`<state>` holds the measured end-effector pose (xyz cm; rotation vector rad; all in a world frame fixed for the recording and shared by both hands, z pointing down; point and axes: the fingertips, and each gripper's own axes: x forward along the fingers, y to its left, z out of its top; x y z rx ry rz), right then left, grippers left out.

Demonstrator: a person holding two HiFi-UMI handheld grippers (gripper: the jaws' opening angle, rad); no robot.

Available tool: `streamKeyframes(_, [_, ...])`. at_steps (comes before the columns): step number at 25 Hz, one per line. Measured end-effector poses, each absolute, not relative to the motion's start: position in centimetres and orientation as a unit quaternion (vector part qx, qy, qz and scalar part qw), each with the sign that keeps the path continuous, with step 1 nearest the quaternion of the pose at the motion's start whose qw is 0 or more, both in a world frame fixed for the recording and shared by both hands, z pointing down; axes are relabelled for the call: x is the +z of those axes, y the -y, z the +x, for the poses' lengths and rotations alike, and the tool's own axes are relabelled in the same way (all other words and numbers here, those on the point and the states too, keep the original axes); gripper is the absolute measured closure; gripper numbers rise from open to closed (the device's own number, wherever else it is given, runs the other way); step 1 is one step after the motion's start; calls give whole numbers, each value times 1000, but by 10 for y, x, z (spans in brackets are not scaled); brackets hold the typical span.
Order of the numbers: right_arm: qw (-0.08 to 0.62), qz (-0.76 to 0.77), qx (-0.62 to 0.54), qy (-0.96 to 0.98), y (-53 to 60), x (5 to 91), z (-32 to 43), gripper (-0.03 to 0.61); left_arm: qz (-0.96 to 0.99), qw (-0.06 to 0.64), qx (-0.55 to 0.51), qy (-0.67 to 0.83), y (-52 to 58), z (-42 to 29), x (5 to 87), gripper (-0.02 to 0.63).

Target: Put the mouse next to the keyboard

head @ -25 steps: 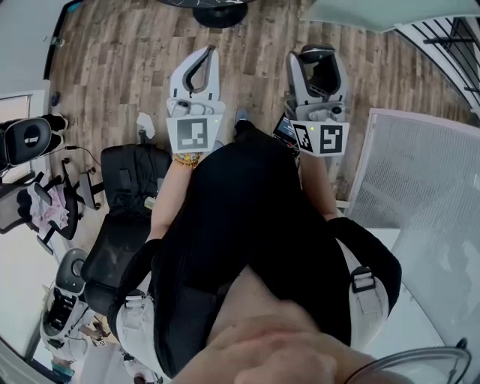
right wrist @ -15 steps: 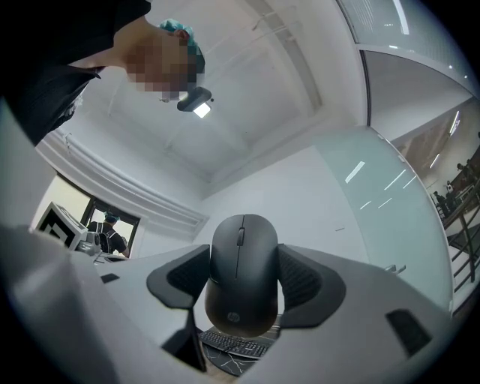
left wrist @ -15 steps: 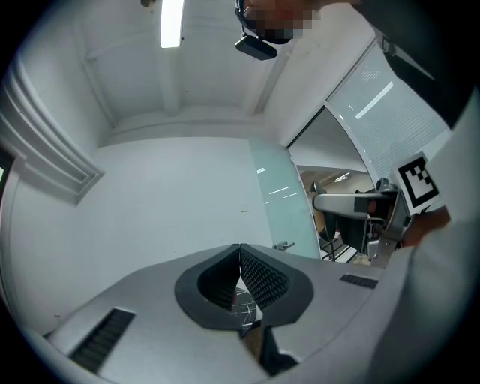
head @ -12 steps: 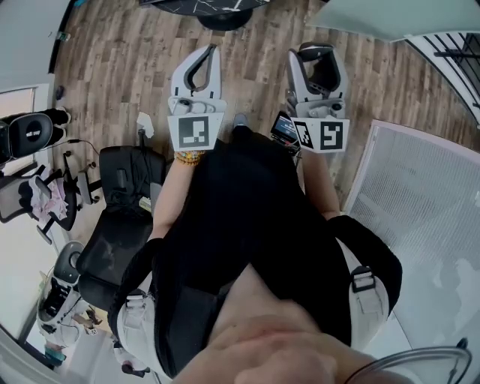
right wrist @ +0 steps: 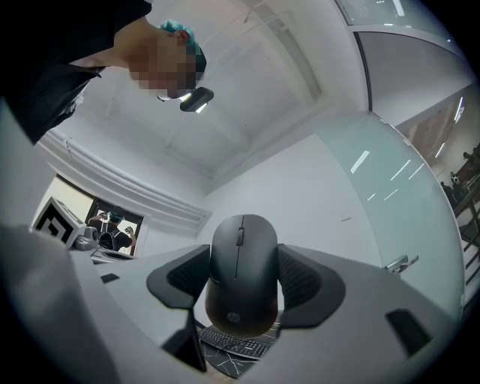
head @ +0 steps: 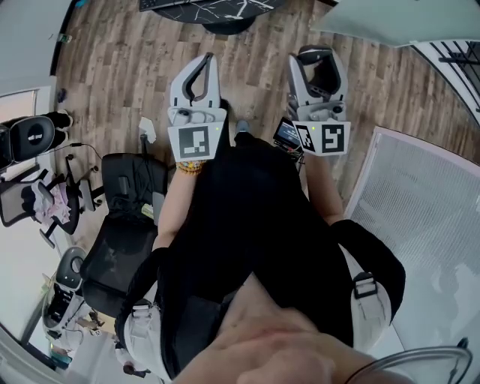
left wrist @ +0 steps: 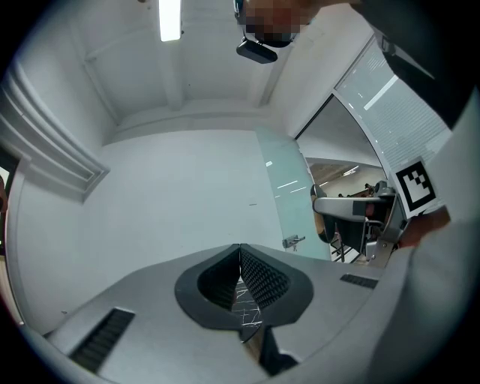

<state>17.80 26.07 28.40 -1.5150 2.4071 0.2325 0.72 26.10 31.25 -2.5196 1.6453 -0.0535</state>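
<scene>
Idling on the left: my left gripper has its fingers pressed together on nothing, held up over the wood floor.
Right side: my right gripper has its fingers clamped on the flanks of the black mouse, which hangs in the air.
Done: pickup, by my judgement.
Left to do: reach the table and set the mouse beside the keyboard.
Head view only: the table's near edge lies well ahead of both grippers.
Right gripper view only: the keyboard lies on the table below the mouse; I cannot pick it out from above.
</scene>
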Motion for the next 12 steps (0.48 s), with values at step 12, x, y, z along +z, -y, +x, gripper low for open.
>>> streamKeyframes(12, [148, -548, 111, -816, -199, 261, 159, 288, -856, 80, 4, -511, -187, -5, 303, 600])
